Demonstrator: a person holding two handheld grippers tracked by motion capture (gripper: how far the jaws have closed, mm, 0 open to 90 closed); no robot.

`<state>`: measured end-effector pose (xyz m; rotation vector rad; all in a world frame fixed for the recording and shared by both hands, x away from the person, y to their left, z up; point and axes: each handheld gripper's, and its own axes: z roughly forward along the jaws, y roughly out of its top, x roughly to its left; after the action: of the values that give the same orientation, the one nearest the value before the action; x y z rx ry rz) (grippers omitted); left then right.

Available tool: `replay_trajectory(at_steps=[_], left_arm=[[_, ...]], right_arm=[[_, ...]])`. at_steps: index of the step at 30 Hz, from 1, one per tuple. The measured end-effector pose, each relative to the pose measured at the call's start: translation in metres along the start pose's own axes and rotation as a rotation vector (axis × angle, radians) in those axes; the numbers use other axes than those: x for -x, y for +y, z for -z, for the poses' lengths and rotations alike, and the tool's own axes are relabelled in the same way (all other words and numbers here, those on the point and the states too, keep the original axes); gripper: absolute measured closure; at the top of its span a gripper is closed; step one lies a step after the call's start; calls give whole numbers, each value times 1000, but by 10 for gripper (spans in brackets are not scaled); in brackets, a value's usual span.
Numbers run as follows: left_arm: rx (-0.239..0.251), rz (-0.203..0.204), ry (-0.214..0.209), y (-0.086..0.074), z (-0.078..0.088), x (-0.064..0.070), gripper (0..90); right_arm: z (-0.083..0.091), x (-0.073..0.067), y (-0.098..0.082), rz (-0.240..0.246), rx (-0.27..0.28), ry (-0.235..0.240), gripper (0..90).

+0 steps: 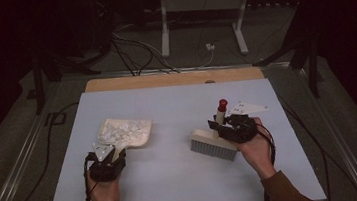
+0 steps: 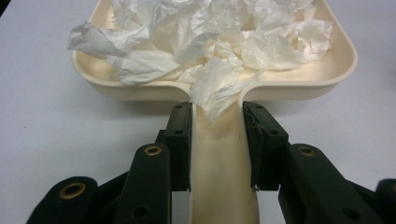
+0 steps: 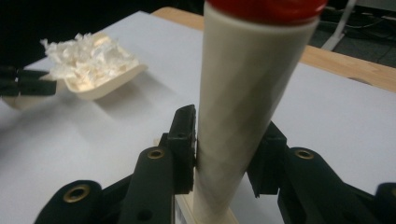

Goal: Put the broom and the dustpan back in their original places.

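A cream dustpan (image 1: 137, 137) lies on the left of the grey table, piled with crumpled white paper scraps (image 1: 121, 129). My left gripper (image 1: 113, 156) is shut on the dustpan's handle (image 2: 219, 158), a jaw on each side; the scraps (image 2: 210, 42) spill toward the handle. On the right, a brush (image 1: 213, 145) rests bristles-down, its cream handle (image 1: 220, 116) with a red tip (image 1: 222, 104) standing up. My right gripper (image 1: 218, 125) is shut on that brush handle (image 3: 238, 116), gripping it low on the shaft. The dustpan (image 3: 100, 77) also shows at far left in the right gripper view.
The grey table top (image 1: 175, 181) has a wooden strip (image 1: 174, 79) along its far edge. Beyond it, cables (image 1: 130, 45) and a white stand frame (image 1: 202, 7) sit on the dark floor. A metal rail (image 1: 17, 162) runs along the table's left side.
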<state>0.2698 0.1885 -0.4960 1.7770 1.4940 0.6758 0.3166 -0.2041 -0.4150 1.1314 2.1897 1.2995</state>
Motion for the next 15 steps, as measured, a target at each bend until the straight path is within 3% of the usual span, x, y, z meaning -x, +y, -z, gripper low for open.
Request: replay_trajectory(at_steps=[5,8,15], left_arm=[[1,1,10,-1,0,1,666],[9,5,14,-1,0,2,666],[16,7,29,-2,1,3,666]], right_arm=[[1,0,-1,-27,19,-32,671],[1,0,-1,-11,15,-42,681],[4,6,2,-2,-10,-3,696]])
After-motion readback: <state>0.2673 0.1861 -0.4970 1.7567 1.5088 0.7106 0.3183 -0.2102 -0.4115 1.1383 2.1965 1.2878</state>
